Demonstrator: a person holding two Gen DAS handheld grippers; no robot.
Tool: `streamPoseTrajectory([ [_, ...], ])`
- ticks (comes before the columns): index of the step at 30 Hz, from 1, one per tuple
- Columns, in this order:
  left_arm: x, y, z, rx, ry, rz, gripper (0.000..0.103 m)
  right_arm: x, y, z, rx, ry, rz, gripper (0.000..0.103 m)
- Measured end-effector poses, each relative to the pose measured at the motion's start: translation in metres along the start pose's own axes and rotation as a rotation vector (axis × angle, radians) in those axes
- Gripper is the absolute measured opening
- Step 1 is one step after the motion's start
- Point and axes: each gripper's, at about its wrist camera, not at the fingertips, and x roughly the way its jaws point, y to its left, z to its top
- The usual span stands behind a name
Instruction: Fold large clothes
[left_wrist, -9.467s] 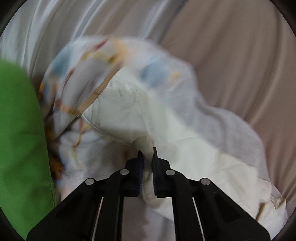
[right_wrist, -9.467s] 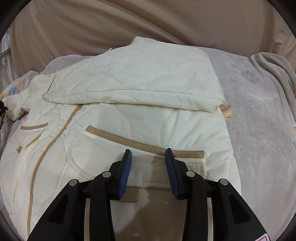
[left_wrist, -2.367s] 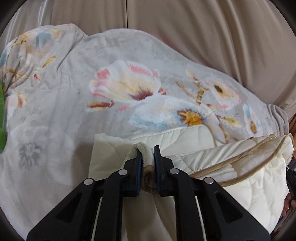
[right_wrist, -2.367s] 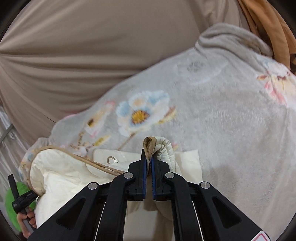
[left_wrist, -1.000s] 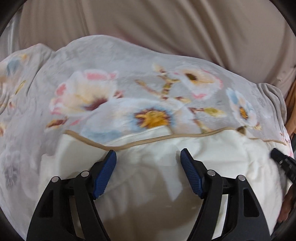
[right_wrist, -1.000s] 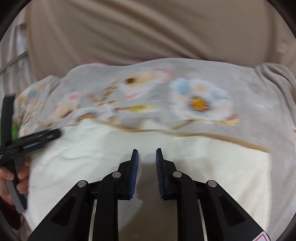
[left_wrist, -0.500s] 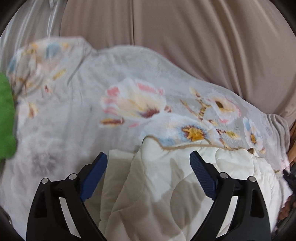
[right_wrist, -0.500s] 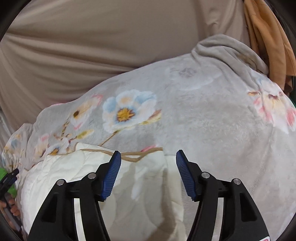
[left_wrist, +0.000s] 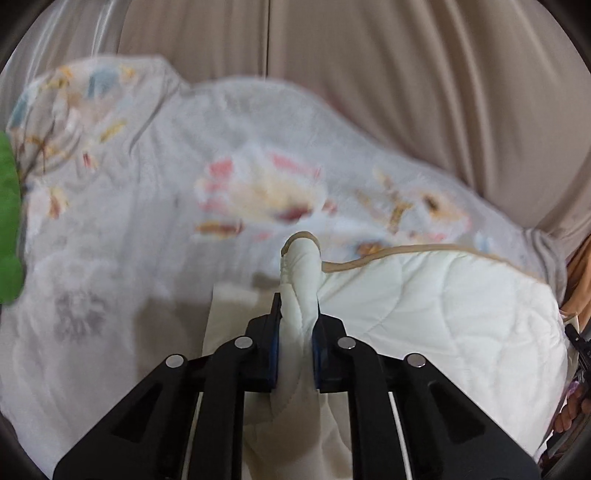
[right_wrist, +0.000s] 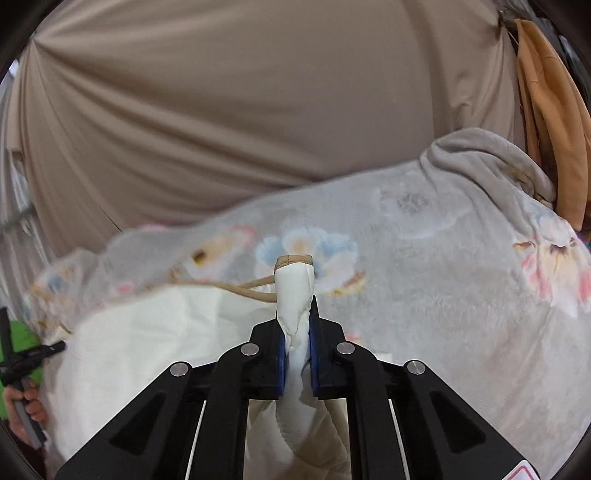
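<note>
A cream quilted jacket (left_wrist: 436, 306) with tan trim lies folded on a grey floral blanket (left_wrist: 147, 229). My left gripper (left_wrist: 296, 306) is shut on a bunched corner of the jacket, whose tan-edged tip sticks out past the fingers. My right gripper (right_wrist: 295, 317) is shut on the opposite corner of the jacket (right_wrist: 147, 332) the same way. The tan trim runs between the two pinched corners. The jacket's underside and lower layers are hidden.
Beige curtain fabric (right_wrist: 240, 110) hangs behind the bed. A green cushion (left_wrist: 7, 221) sits at the far left. An orange cloth (right_wrist: 550, 122) hangs at the right. The blanket (right_wrist: 461, 277) spreads beyond the jacket on all sides.
Half a second ago both grippers were open over the folded jacket. Both have now closed on its far corners, bunching the tan-trimmed edge between the fingers.
</note>
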Motion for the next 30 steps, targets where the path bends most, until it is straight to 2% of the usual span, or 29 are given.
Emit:
streamPoseTrajectory([
  [2,0.019,0.005,-0.01,0.001,0.03,0.013,0.013,0.045,-0.015,-0.017,0.027,0.165,-0.039,0.009],
  [3,0.02,0.004,-0.012,0.003,0.026,0.016,0.014,0.061,-0.022,-0.026,0.066,0.207,-0.019,0.009],
  [6,0.018,-0.005,-0.013,0.048,0.013,0.062,0.016,0.056,-0.015,-0.021,0.022,0.211,-0.06,0.011],
  [9,-0.001,-0.007,-0.009,0.057,-0.028,0.083,0.018,0.039,-0.021,-0.016,0.074,0.166,-0.075,0.015],
  [12,-0.05,-0.019,0.001,0.093,-0.172,0.099,0.025,0.0,-0.016,-0.005,0.118,0.035,-0.074,0.026],
  [14,-0.071,-0.037,0.01,0.128,-0.238,0.069,0.033,-0.02,0.009,0.006,0.061,-0.031,-0.018,0.026],
  [16,-0.081,-0.068,0.018,0.184,-0.265,-0.009,0.038,-0.025,0.059,0.014,-0.057,-0.035,0.093,0.026],
  [18,-0.075,-0.099,0.021,0.236,-0.235,-0.09,0.04,-0.016,0.111,0.011,-0.185,0.006,0.2,0.026],
  [20,-0.044,-0.133,0.019,0.28,-0.148,-0.134,0.04,0.006,0.161,-0.004,-0.305,0.082,0.279,0.023],
  [22,-0.003,-0.153,0.011,0.313,-0.038,-0.136,0.04,0.029,0.189,-0.022,-0.399,0.146,0.276,0.015],
  [23,0.014,-0.156,0.006,0.325,-0.001,-0.118,0.04,0.041,0.193,-0.029,-0.43,0.172,0.251,0.015],
  [25,0.042,-0.148,-0.003,0.33,0.049,-0.062,0.04,0.063,0.178,-0.038,-0.426,0.219,0.198,0.014],
  [27,0.054,-0.125,-0.001,0.271,0.083,-0.089,0.041,0.069,0.145,-0.03,-0.35,0.224,0.166,0.013],
  [29,0.054,-0.104,0.003,0.226,0.09,-0.098,0.04,0.071,0.105,-0.019,-0.287,0.199,0.048,0.013],
  [30,0.053,-0.093,0.005,0.224,0.076,-0.063,0.04,0.07,0.089,-0.017,-0.264,0.193,-0.008,0.013],
])
